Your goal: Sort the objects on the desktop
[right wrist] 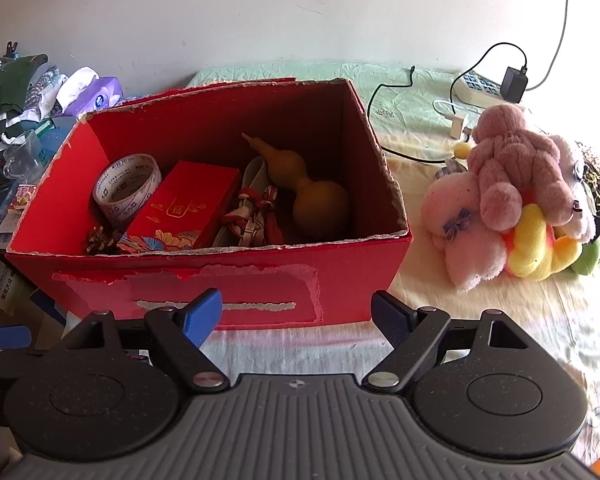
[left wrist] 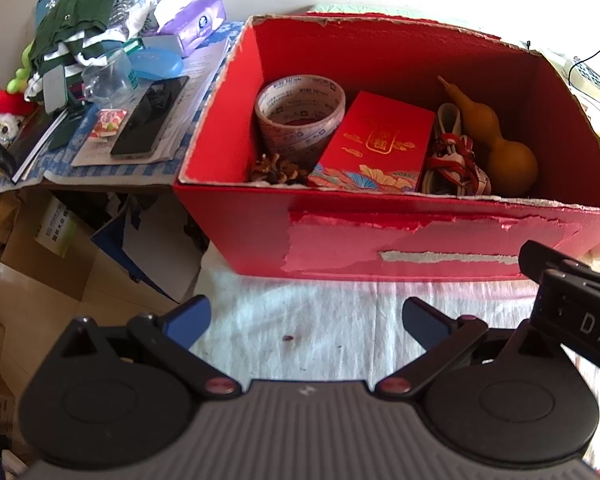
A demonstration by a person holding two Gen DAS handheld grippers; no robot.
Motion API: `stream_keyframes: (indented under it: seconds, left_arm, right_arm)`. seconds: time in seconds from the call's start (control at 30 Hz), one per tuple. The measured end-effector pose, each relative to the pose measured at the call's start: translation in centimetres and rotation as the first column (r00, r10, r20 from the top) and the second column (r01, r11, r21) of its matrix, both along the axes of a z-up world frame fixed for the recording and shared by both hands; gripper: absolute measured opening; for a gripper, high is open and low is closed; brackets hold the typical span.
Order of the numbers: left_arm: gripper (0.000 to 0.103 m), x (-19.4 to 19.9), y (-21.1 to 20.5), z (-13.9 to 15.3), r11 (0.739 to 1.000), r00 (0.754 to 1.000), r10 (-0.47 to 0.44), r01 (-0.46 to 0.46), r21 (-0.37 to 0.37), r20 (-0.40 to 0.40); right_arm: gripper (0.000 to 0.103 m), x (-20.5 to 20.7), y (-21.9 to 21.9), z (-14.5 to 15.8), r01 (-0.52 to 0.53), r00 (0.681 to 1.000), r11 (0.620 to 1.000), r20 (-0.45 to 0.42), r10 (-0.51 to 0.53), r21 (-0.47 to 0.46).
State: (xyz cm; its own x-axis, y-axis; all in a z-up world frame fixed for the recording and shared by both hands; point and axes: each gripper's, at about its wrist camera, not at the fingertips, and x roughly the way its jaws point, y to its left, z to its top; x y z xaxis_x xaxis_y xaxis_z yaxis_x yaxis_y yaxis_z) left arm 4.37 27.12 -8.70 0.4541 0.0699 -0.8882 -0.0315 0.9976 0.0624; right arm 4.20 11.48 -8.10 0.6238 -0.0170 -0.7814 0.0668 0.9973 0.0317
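Red box (right wrist: 228,288) holds, left to right, a tape roll (right wrist: 127,188), small red carton (right wrist: 184,204), ribbon bundle (right wrist: 256,216) and gourd (right wrist: 312,196); a pinecone (right wrist: 102,240) sits at its front-left corner. Plush toys (right wrist: 512,208) lie right of the box. Left gripper (left wrist: 306,322) and right gripper (right wrist: 298,316) both spread wide, empty, just before the box front.

An open red cardboard box (right wrist: 228,292) with torn rims and a peeled front panel holds a roll of printed tape (right wrist: 126,188), a red gift box (right wrist: 184,204) with gold lettering, a pine cone (right wrist: 100,240), a tan gourd (right wrist: 312,200) lying on its side – and a tangle of red-and-white cord (right wrist: 256,216) between gift box and gourd.
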Motion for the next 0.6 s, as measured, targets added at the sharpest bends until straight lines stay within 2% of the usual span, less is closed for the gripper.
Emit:
stream_keyframes:
  seconds: [0.6]
  left_arm:
    - [0.101,0.55,-0.07,-0.18,0.999,0.999,-0.037,0.037,-0.009,0.025]
  right_arm:
    - [0.084,0.78,0.46,-0.15,0.009,1.0,1.0,-0.006,-0.009,-0.019]
